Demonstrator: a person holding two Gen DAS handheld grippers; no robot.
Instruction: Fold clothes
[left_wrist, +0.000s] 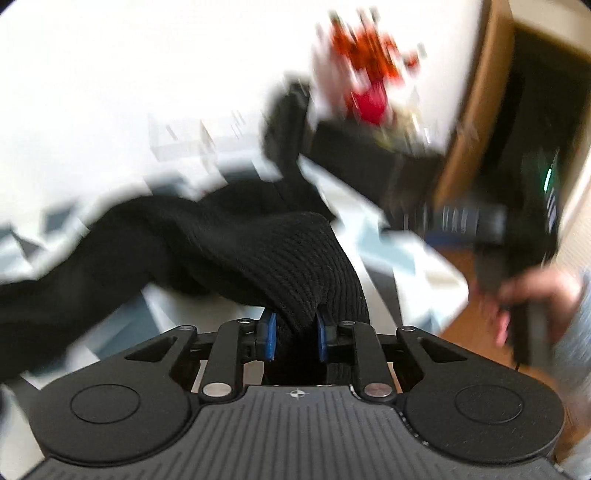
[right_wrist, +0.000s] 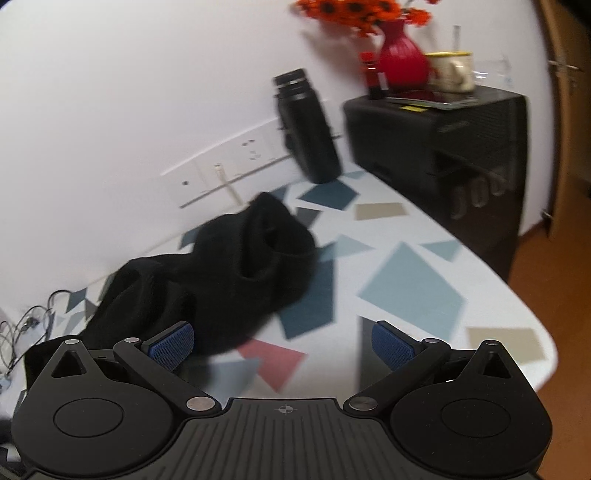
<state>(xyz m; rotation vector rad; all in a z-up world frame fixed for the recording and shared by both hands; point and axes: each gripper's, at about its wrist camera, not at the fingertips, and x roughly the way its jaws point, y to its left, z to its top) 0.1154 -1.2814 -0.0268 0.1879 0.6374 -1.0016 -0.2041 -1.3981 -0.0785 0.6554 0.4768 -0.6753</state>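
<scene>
Left wrist view: left gripper (left_wrist: 295, 334) pinching a bunched fold of black rib-knit garment (left_wrist: 258, 243) between blue pads, cloth trailing left over the patterned surface (left_wrist: 406, 254); everything beyond blurred. Right wrist view: right gripper (right_wrist: 282, 343) spread wide, holding nothing, above the surface (right_wrist: 413, 291) with its angular coloured patches; garment (right_wrist: 236, 273) heaped, soft and crumpled, ahead-left; cylindrical black bottle (right_wrist: 308, 133) and ribbed red vase (right_wrist: 400, 61) behind.

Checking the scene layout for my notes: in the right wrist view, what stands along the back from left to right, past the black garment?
Tangled cables at the left edge → wall sockets → black bottle → red vase of orange flowers → cream mug, the last two on the black box.
</scene>
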